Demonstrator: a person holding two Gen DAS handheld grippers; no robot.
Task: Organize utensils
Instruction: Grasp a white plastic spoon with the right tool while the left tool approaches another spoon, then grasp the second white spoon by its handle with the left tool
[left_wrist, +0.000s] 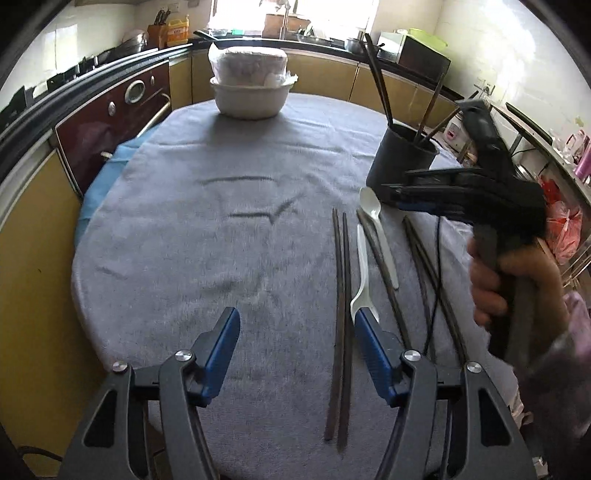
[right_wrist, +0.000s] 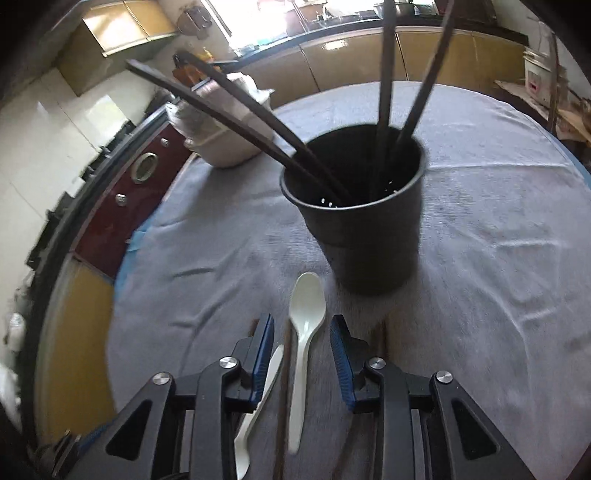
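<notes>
**Inspector:** Start with the largest item.

**Assistant:** A round table (left_wrist: 177, 236) covered in grey cloth. At its far edge sit stacked white bowls (left_wrist: 251, 85), wrapped in plastic film.

**Inspector:** The container?

**Assistant:** A black utensil holder (right_wrist: 364, 236) stands upright on the right part of the table. Several dark chopsticks lean inside it, two angled to the left and at least two rising near vertical.

**Inspector:** The grippers?

**Assistant:** The left gripper (left_wrist: 295, 325) hangs low over the near edge, jaws spread wide and holding nothing. One blue pad sits just above the bowl end of a white spoon, but whether it touches cannot be told. The right gripper (right_wrist: 301, 332) hovers just short of the holder, jaws parted and empty. From the left wrist view it appears side-on, held by a hand (left_wrist: 513, 280).

**Inspector:** Loose utensils?

**Assistant:** A pair of dark chopsticks (left_wrist: 341, 325) lies side by side between the left gripper's fingers, running away from the camera. Further chopsticks (left_wrist: 424, 273) lie to the right of them. One white plastic spoon (right_wrist: 304, 332) lies between the right gripper's fingers, bowl pointing toward the holder and near its base. A second white spoon (left_wrist: 362, 273) lies beside the chopstick pair, bowl toward the near edge.
</notes>
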